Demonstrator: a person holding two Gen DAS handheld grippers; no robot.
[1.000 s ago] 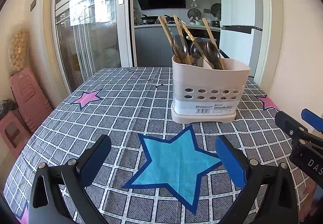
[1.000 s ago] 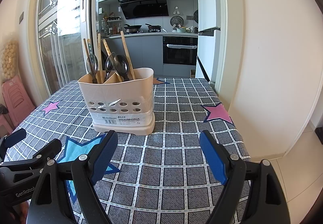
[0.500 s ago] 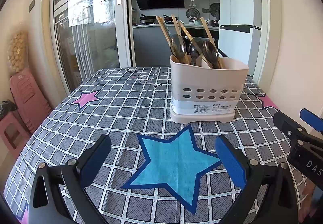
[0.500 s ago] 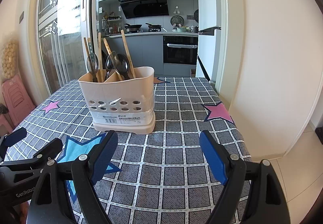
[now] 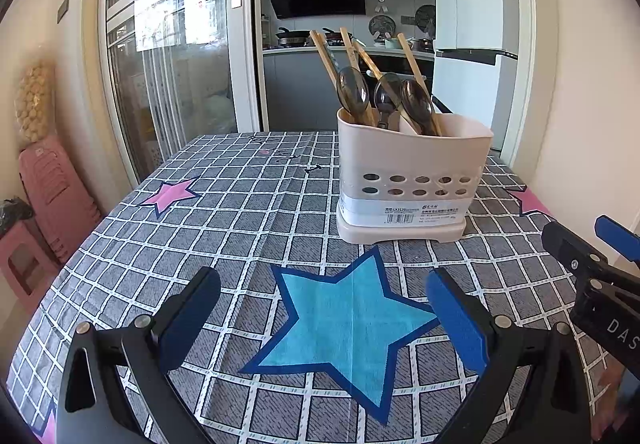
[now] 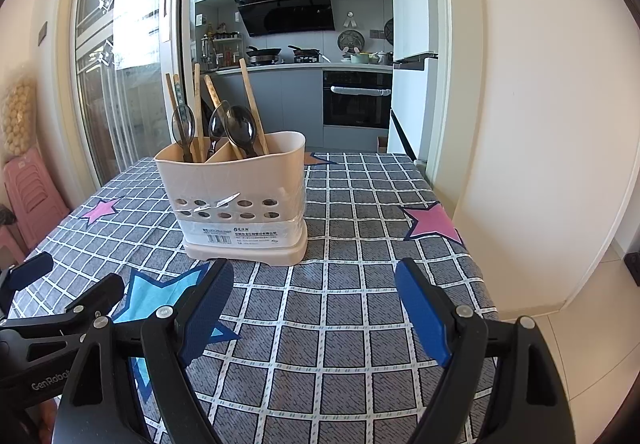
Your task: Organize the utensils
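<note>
A cream utensil holder with two compartments stands on the checked tablecloth. Dark translucent spoons and wooden chopsticks stick up out of it. My left gripper hovers low over the blue star, well short of the holder, open with nothing between its blue pads. My right gripper is open too, empty, in front of and to the right of the holder. Each gripper shows at the edge of the other's view.
The table carries a grey grid cloth with blue and pink stars. A wall runs close along its right edge. Pink stools are stacked at the left by a glass sliding door. A kitchen lies behind.
</note>
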